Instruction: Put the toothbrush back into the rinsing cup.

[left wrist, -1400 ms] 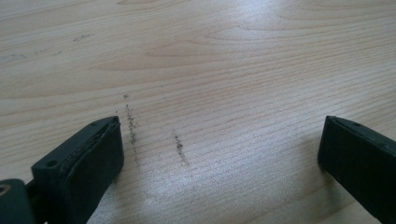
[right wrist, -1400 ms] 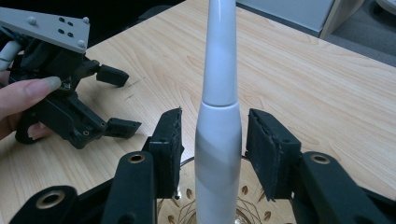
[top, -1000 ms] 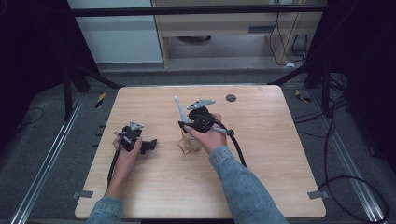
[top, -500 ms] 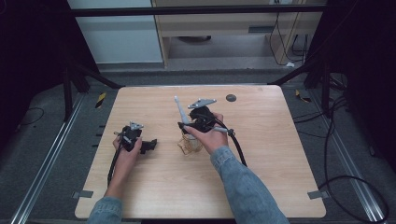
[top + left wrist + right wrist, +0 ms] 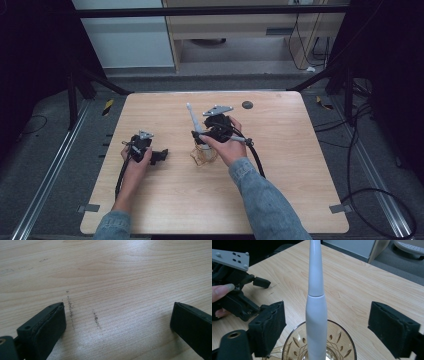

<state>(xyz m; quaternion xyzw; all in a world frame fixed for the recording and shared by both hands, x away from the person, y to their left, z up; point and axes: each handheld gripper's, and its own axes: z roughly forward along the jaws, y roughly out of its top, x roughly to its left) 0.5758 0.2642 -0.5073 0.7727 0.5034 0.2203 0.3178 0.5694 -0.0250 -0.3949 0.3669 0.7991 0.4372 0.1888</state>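
Note:
A white, slender toothbrush-like handle (image 5: 315, 302) stands upright in an amber patterned glass (image 5: 347, 340) at the middle of the wooden table (image 5: 280, 165). My right gripper (image 5: 332, 325) is open, one jaw on each side of the handle just above the glass rim, not touching it. From above, the handle (image 5: 194, 122) leans slightly back-left out of the glass (image 5: 202, 155), with my right gripper (image 5: 200, 137) over it. My left gripper (image 5: 162, 156) rests low at the left, open, with bare wood between its jaws (image 5: 117, 322). The left gripper (image 5: 258, 293) also shows beyond the glass.
A small dark round disc (image 5: 247, 104) lies near the table's back edge. Faint scuff marks (image 5: 70, 307) streak the wood under the left gripper. Black cables (image 5: 257, 160) trail from both grippers toward the front. Metal rails run along both sides of the table.

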